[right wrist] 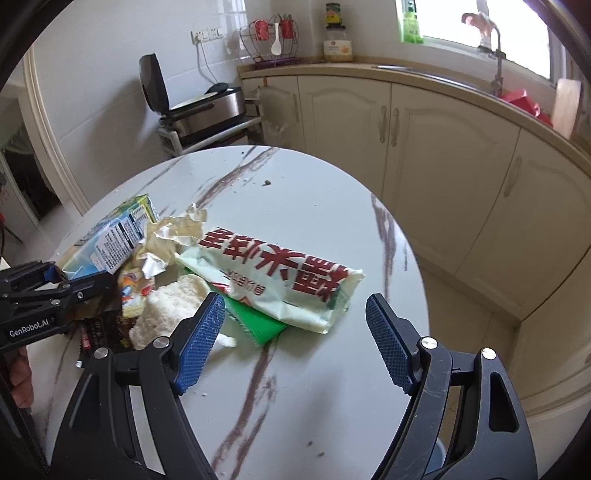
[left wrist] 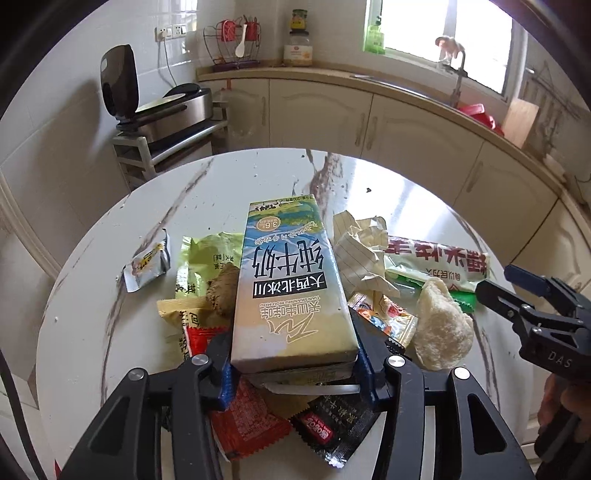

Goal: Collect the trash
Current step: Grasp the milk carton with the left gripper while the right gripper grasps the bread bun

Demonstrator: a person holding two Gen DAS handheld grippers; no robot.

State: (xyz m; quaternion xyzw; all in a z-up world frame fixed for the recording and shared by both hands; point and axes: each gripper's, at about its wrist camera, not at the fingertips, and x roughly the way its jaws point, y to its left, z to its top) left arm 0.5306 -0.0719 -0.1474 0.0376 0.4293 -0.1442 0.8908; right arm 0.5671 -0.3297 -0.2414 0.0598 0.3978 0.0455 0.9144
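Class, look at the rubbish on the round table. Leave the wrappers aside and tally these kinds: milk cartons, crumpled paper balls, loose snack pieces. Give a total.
milk carton: 1
crumpled paper ball: 1
loose snack pieces: 2, a pale cracker and a brown biscuit
Total: 4

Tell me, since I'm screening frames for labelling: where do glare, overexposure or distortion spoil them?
Left wrist view: the window is blown out, the table carries its sheen, and the milk carton stays sharp. Right wrist view: the window is also overexposed; the fisheye bends the cabinets, and the snack bag remains readable.
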